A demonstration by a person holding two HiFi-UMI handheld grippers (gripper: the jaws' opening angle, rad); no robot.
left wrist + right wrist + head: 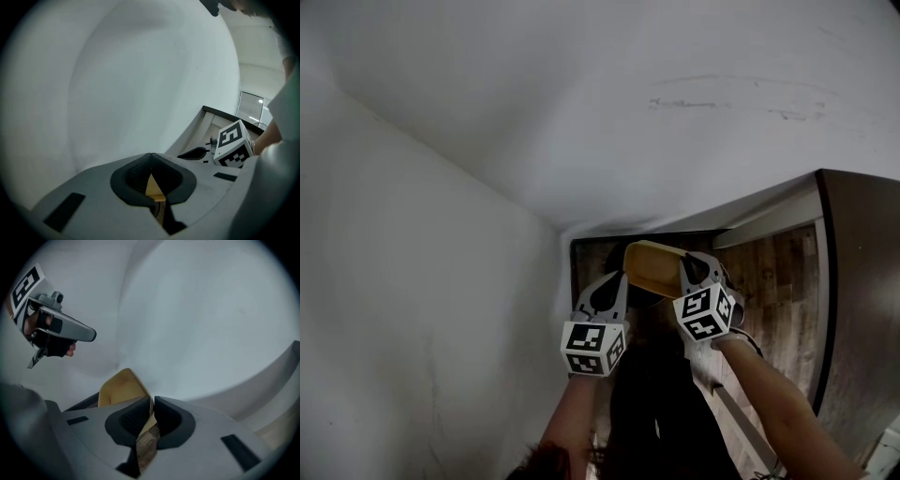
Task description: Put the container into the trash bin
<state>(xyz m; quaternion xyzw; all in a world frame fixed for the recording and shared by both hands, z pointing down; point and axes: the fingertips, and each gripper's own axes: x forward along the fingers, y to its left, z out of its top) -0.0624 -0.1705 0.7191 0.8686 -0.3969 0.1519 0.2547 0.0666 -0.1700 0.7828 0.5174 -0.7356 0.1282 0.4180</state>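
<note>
A yellowish open container (652, 267) hangs in the air in front of white walls. My right gripper (686, 266) is shut on its rim; in the right gripper view the container (119, 387) rises to the left of the closed jaws of the right gripper (153, 401). My left gripper (617, 278) is just left of the container, and the right gripper view shows this left gripper (91, 335) apart from it. Its jaws meet at the tips of the left gripper (151, 157), with only a tan sliver showing behind them. No trash bin can be made out for certain.
White walls (441, 234) meet in a corner ahead. A wood-pattern floor (778, 281) and a dark brown panel (862, 300) lie at the right, with a pale baseboard (769, 220). A dark shape (652, 412) sits below the grippers. The right gripper's marker cube (232, 143) shows beside the left one.
</note>
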